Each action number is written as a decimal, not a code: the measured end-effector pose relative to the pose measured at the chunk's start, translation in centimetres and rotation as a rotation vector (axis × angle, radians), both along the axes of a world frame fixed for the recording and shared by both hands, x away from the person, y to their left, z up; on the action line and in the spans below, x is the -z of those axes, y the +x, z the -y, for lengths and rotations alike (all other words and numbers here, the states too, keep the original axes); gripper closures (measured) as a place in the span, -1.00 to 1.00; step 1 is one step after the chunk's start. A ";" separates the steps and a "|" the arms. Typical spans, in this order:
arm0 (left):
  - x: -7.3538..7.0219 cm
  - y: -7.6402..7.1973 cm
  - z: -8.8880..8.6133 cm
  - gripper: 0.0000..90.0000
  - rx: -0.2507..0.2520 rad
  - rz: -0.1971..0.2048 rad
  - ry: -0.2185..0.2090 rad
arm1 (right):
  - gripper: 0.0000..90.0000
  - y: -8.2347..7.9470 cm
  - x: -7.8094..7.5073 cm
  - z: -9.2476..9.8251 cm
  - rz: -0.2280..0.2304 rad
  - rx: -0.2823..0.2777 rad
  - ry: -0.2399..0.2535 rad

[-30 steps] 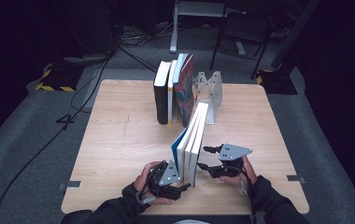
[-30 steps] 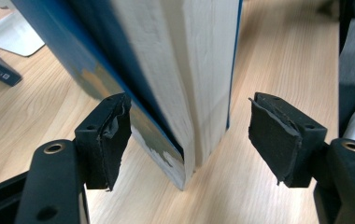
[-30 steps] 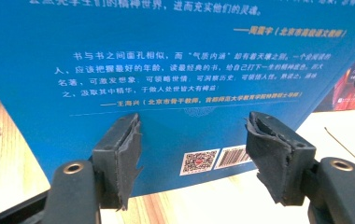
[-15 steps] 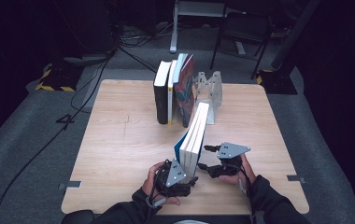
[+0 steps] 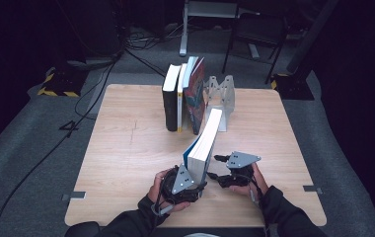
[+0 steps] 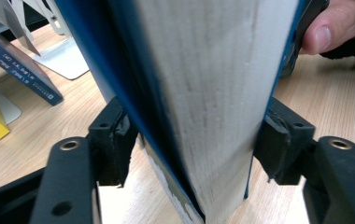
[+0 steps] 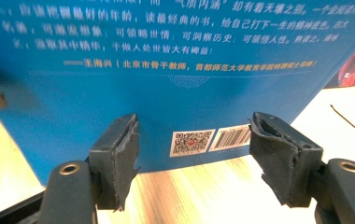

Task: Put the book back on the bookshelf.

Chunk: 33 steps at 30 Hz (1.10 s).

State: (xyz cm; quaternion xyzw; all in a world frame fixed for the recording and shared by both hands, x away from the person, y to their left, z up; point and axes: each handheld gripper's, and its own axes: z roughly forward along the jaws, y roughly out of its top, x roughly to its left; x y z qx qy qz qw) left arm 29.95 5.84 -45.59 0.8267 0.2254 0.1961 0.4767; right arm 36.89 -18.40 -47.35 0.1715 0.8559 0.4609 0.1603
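A thick blue book [image 5: 206,143] stands on edge near the table's front and leans left, white page block up. My left gripper [image 5: 185,180] is shut on its near end. In the left gripper view, the left gripper [image 6: 199,135] has a pad on each cover of the blue book [image 6: 203,84], and its jaws have just been closing. My right gripper [image 5: 218,170] sits just right of the book. In the right gripper view, the right gripper [image 7: 194,135] is open and faces the barcode on the back cover [image 7: 166,70]. Its jaws have just narrowed a little, with nothing between them.
Three upright books, a black one [image 5: 169,103], a yellow-spined one [image 5: 180,96] and a red-patterned one [image 5: 196,98], stand at the back of the wooden table [image 5: 126,148] against a metal bookend [image 5: 223,94]. Cables [image 5: 87,98] lie on the floor to the left.
Both hands have stayed almost in place at the book's near end. The book stands on edge, much as before.
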 end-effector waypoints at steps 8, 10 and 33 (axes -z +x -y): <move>-0.5 0.3 -1.8 0.01 0.022 0.026 0.051 | -0.27 0.2 0.0 0.5 0.021 0.020 -0.019; -0.6 0.7 -2.5 0.10 0.031 0.009 0.046 | -0.27 0.4 0.0 0.9 0.027 0.030 -0.021; -1.2 3.5 -7.0 0.27 0.212 -0.041 0.071 | -0.21 2.4 0.2 1.7 0.003 0.028 0.011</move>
